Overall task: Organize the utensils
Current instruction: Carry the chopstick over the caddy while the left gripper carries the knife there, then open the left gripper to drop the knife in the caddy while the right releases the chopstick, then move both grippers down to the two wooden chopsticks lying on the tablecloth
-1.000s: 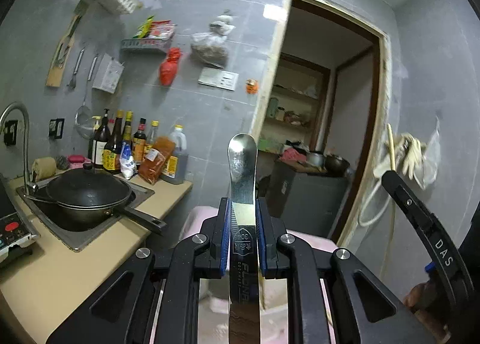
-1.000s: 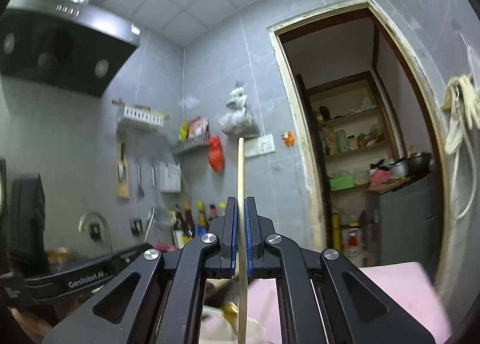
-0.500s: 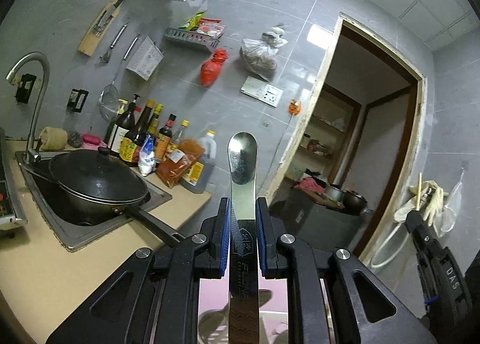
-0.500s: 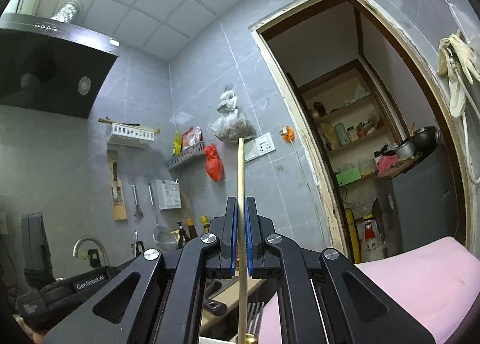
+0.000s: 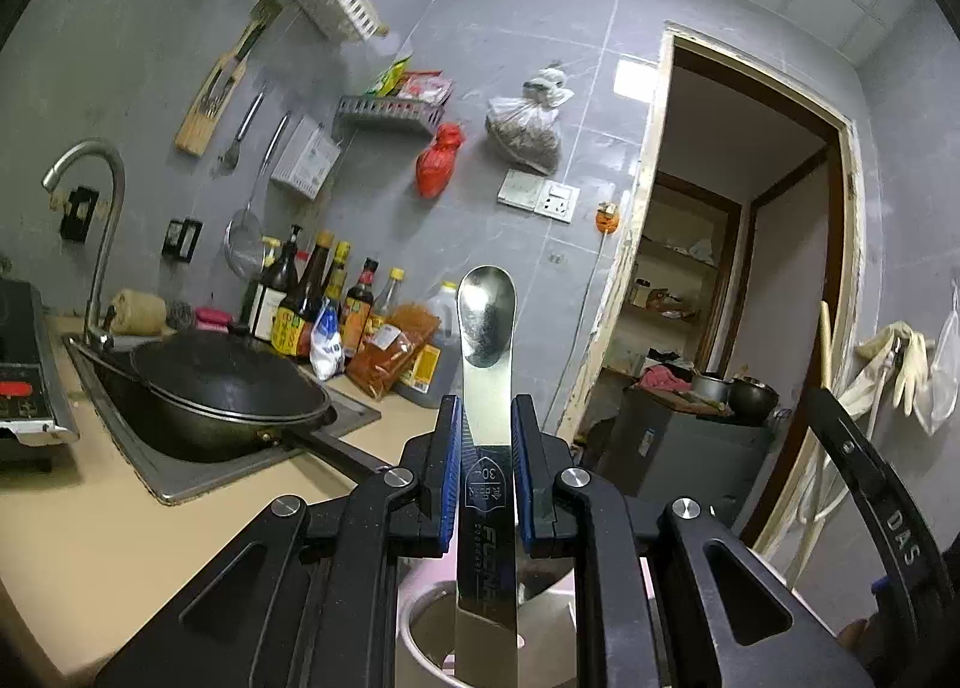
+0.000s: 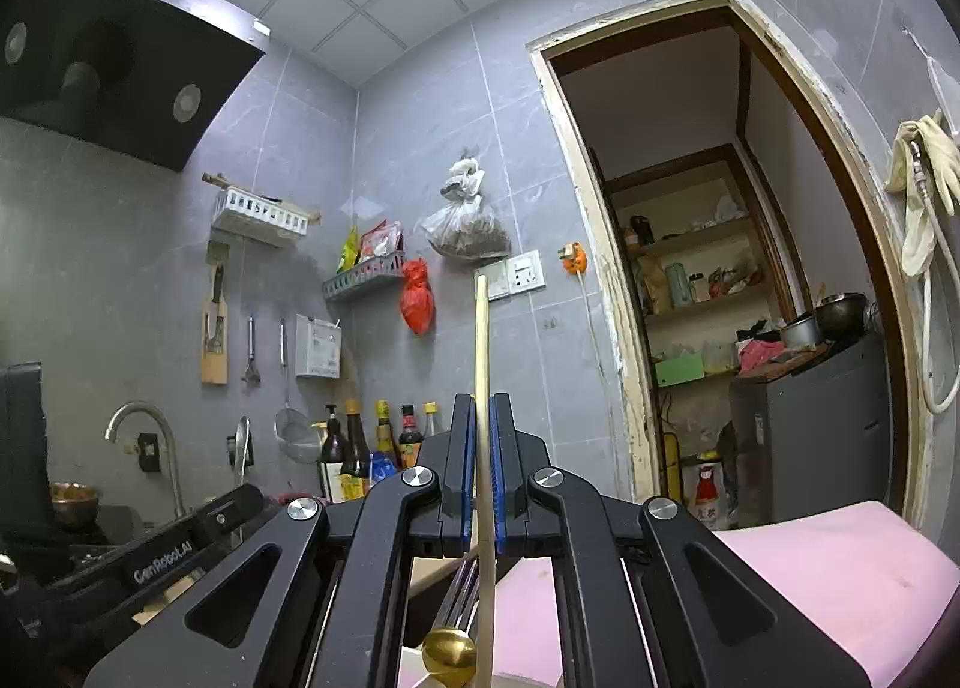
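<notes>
My left gripper (image 5: 486, 418) is shut on a flat steel utensil handle (image 5: 486, 328), which stands upright with its rounded end up. Its lower part hangs over a white round holder (image 5: 432, 634) at the bottom of the left wrist view. My right gripper (image 6: 482, 418) is shut on a pale wooden chopstick (image 6: 482, 358), held upright. Below it, a brass knob (image 6: 449, 652) and several dark utensil shafts (image 6: 459, 592) stick up from a holder. The right gripper's body shows at the right edge of the left wrist view (image 5: 870, 508).
A black wok (image 5: 222, 382) sits in the sink (image 5: 174, 478) on the tan counter (image 5: 90, 538), with bottles (image 5: 312, 304) behind and a tap (image 5: 102, 232). A pink pad (image 6: 828, 568) lies at lower right. A doorway (image 6: 720, 268) opens ahead.
Both grippers keep hold of their utensils. The left view has tilted down and leftward, and the white holder now shows under the handle. The right view has dropped, showing the brass knob below.
</notes>
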`<state>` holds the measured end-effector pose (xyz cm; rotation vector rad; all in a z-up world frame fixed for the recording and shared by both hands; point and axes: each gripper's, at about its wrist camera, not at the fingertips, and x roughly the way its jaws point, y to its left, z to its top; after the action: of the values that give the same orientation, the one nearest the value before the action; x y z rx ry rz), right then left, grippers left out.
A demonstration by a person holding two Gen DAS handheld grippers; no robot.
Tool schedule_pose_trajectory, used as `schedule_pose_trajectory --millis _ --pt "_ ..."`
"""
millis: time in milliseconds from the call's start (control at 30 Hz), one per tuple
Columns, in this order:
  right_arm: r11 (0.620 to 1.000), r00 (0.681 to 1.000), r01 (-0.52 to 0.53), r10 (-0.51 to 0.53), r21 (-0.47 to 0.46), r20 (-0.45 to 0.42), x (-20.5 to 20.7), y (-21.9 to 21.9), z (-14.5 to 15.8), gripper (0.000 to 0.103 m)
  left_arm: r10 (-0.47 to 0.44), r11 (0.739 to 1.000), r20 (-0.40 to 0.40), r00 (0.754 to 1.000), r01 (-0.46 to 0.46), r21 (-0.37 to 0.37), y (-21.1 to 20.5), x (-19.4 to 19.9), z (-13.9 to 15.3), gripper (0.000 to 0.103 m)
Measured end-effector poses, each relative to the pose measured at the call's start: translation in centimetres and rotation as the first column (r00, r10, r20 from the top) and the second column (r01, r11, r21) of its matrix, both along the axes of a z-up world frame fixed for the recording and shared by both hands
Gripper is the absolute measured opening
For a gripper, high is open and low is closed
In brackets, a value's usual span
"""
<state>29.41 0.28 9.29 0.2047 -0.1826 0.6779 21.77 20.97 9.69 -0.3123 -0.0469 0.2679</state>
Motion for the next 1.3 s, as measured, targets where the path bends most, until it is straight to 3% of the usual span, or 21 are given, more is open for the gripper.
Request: schedule_pose_trajectory --millis 667,733,800,933,1067,1167,1300 --pt "0.998 0.998 -0.025 0.022 -0.053 -0.059 0.4 0.0 -1.8 0.007 -0.071 0.995 -0.081 0.994 0.077 0.068 -1.5 0.3 -2.0 0.015" --pt "0.998 0.998 -0.025 0.022 -0.050 -0.059 0.3 -0.1 -1.8 0.012 -0.072 0.995 -0.076 0.995 0.077 0.066 -1.4 0.2 -2.0 0.017" --pt "0.999 0.998 -0.022 0.020 -0.042 -0.061 0.3 -0.1 -1.6 0.024 -0.078 0.995 -0.074 0.994 0.082 0.055 -1.3 0.1 -1.9 0.022" --pt "1.000 0.998 -0.011 0.009 -0.029 -0.060 0.0 -0.4 -1.1 0.025 -0.090 0.996 -0.069 0.994 0.092 0.022 -0.9 -0.2 -1.6 0.031" --pt "1.000 0.997 0.000 -0.001 -0.008 -0.074 -0.4 -1.3 -0.3 0.048 -0.093 0.996 -0.085 0.992 0.094 0.005 -0.7 -0.4 -1.1 0.042" --pt "1.000 0.996 -0.018 0.017 -0.017 -0.089 -0.8 -2.3 0.3 0.054 -0.104 0.995 -0.113 0.988 0.104 -0.001 -0.6 -0.8 -0.8 0.047" --pt "0.998 0.997 -0.025 0.021 -0.059 -0.073 -2.2 -4.0 0.7 0.079 -0.124 0.992 -0.135 0.983 0.126 0.007 -1.1 -1.7 -0.8 0.060"
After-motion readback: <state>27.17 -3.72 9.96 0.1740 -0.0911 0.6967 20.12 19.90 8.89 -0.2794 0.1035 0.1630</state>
